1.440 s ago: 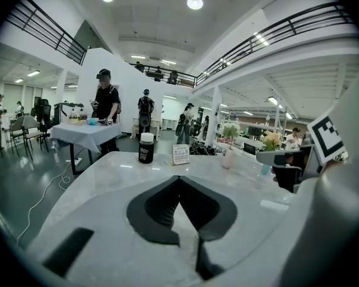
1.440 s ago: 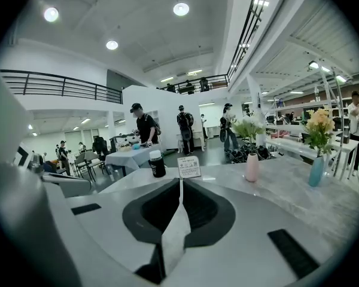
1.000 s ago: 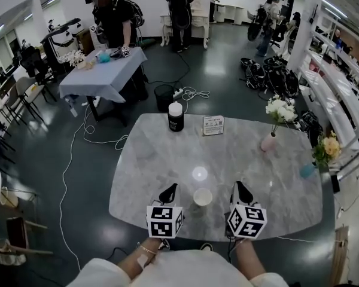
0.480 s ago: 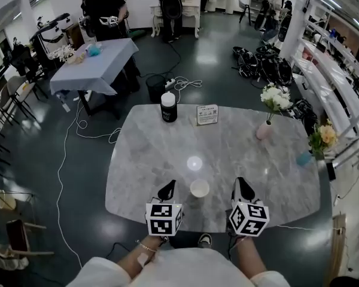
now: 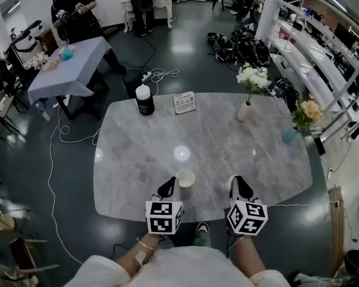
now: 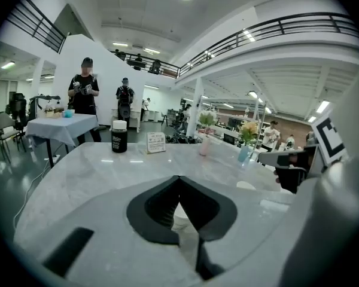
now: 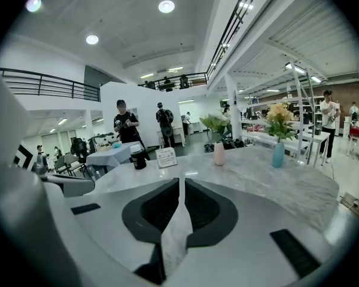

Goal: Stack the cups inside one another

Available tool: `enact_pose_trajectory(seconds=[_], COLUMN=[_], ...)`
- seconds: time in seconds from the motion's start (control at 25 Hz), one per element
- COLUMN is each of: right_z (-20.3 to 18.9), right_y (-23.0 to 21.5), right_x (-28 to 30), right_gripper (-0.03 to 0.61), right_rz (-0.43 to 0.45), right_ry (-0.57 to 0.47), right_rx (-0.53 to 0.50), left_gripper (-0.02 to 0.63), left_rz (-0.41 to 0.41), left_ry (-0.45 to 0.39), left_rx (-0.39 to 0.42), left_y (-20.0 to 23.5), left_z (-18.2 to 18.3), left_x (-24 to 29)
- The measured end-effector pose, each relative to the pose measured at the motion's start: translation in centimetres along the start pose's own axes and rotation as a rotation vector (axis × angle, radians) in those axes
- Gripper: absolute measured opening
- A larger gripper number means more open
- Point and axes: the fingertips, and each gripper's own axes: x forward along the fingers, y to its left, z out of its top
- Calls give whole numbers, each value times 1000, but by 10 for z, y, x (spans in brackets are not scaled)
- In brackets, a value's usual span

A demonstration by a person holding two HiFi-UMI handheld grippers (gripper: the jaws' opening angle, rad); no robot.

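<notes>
One white cup (image 5: 185,177) stands upright on the marble table (image 5: 125,172), near its front edge. My left gripper (image 5: 169,185) is shut and empty, its tip just left of the cup and slightly nearer me; touch cannot be told. In the left gripper view the jaws (image 6: 179,179) meet at the tip, and the cup's rim (image 6: 246,185) shows to their right. My right gripper (image 5: 237,183) hovers further right of the cup, well apart from it. In the right gripper view its jaws (image 7: 181,181) are closed together with nothing held.
At the table's far side stand a black bottle with a white lid (image 5: 145,100) and a small sign card (image 5: 184,101). A pink vase with white flowers (image 5: 246,111) and a blue-green vase (image 5: 290,135) stand at the far right. People, another table and cables fill the room beyond.
Both grippers have shifted right along the table's front edge with the head view. The cup, which was midway between them, now sits close to the left gripper's tip. Both stayed shut.
</notes>
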Motion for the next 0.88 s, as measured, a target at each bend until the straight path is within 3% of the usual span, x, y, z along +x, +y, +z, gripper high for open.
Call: enact_pose_trajectory(seconds=[0.36,0.56,0.88], right_z=[-33,-64,-94], right_y=[-56,-75,-82], right_x=[-40,-52,-47], right_gripper=[21,21,21], right_rz=[-131,-144,-111], right_ry=[31,85,143], right_rx=[81,128,152], left_gripper=[-5,-5,-5], left_rz=[-171,-247,-252], left_ry=[67,125,212], left_rx=[96,138,139], left_y=[-74,-114,-133], left_z=[-12,-32,-69], left_x=[21,32,48])
